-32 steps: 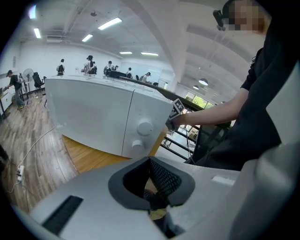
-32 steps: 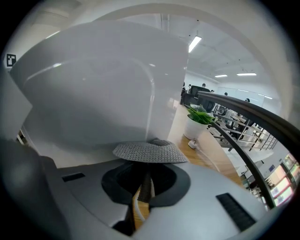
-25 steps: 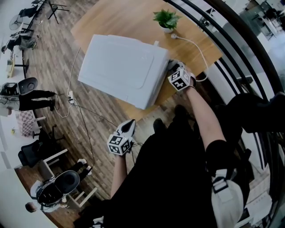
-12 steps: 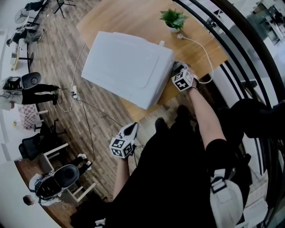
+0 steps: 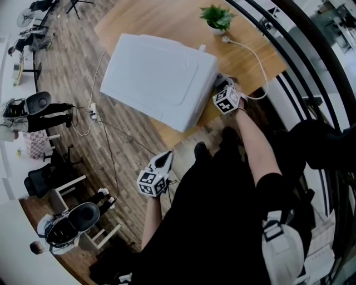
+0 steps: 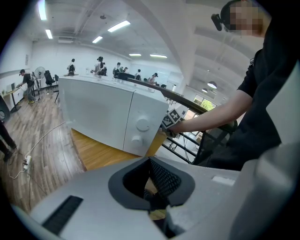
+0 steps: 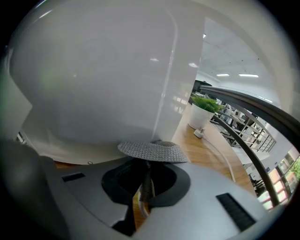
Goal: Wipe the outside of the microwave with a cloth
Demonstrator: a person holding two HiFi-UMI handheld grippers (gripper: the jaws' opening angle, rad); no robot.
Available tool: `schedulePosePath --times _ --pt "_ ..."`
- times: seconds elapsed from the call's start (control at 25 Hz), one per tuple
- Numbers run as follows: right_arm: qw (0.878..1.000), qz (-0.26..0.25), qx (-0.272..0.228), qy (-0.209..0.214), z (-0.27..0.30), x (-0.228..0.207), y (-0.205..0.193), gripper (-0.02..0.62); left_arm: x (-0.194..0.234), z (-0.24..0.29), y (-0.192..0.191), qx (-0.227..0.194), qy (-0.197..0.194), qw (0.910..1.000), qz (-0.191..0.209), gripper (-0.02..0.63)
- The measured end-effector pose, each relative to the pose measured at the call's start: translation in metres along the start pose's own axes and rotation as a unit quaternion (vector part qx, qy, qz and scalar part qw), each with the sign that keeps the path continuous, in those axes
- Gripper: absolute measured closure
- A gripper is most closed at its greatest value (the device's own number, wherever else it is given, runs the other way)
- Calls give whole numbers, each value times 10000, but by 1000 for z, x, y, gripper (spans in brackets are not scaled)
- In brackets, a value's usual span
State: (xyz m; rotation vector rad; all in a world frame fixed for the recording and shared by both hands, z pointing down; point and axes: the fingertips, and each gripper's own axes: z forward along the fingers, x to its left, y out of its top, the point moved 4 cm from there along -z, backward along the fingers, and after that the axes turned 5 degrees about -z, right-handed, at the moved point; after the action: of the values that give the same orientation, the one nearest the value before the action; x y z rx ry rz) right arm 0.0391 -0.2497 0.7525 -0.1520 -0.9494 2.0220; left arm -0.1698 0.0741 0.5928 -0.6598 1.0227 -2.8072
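Right gripper (image 5: 221, 86) crept slightly along right side wall of microwave (image 5: 158, 78), toward near edge of table (image 5: 161, 22). Jaws pinch grey cloth (image 7: 152, 151), held against wall. Side wipe likely mid-stroke. Left gripper (image 5: 161, 161) unchanged: low, off table, jaws together, empty.

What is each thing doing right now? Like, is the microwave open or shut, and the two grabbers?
White box-shaped microwave: door shut, standing on the wooden table.
Grey woven cloth: pinched by the right gripper, pressed on the microwave's side.
Right gripper: shut on the cloth.
Left gripper: shut, empty, held low off the table.
Small green potted plant: upright.
White cable: lying loose on the table, plug in no socket.
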Motion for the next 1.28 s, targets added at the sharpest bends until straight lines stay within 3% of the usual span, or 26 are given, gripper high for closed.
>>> schedulePosePath --times 1.28 --pt "9996 42 25 270 -35 99 -3 577 20 -12 -6 -41 -348 9992 193 604"
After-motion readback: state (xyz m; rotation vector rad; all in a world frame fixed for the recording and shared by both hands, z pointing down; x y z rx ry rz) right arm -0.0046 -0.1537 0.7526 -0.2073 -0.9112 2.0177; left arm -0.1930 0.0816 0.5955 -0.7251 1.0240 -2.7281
